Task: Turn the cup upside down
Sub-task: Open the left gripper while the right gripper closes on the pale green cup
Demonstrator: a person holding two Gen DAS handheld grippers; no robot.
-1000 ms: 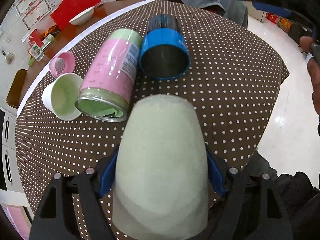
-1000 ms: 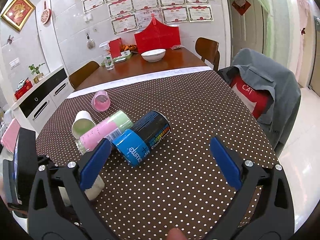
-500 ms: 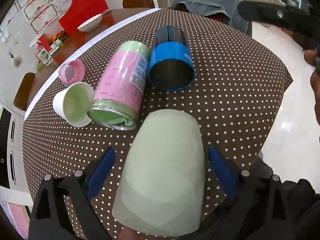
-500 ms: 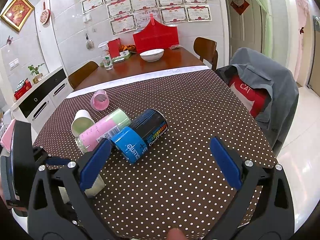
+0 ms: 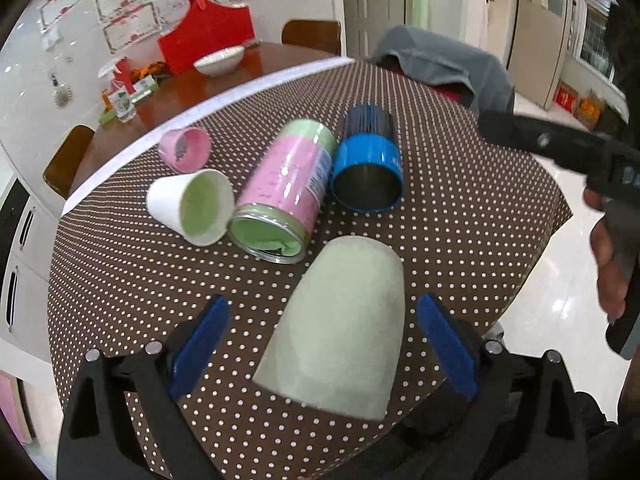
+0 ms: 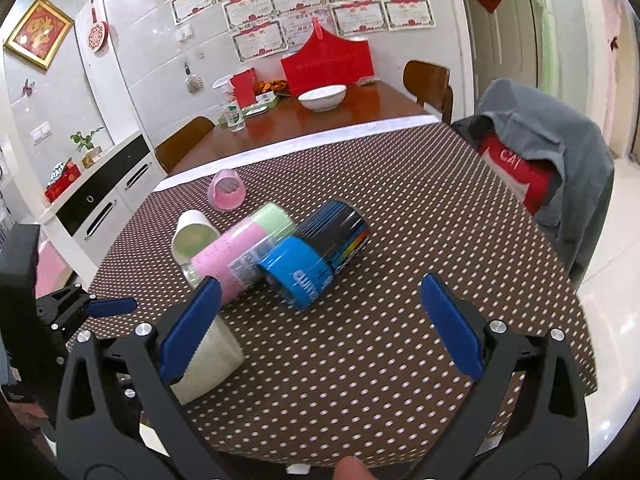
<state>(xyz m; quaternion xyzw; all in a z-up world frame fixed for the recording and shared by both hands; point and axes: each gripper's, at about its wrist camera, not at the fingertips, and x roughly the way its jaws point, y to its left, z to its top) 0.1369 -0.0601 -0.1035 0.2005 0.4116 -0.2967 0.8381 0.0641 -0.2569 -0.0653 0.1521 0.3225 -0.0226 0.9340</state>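
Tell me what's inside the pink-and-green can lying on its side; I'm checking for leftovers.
Through the open mouth of the pink-and-green can, green material, apparently a liner or crumpled sheet, fills the visible end. Anything deeper behind it is covered. The white cup beside it shows a bare green interior.

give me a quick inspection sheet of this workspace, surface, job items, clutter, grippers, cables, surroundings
surface: brown tablecloth with white polka dots, flat.
job's things: pale green cup standing upside down near the table's front edge, between the left gripper's fingers, touching neither.
clutter: pink-and-green tin, blue-and-black tin, white cup with green inside and small pink cup, all lying on their sides.
grippers: left gripper open; right gripper open, empty, above the cloth.
cables: nothing seen.
surroundings: wooden table with white bowl, red stand, grey jacket on a chair, certificates on the wall.
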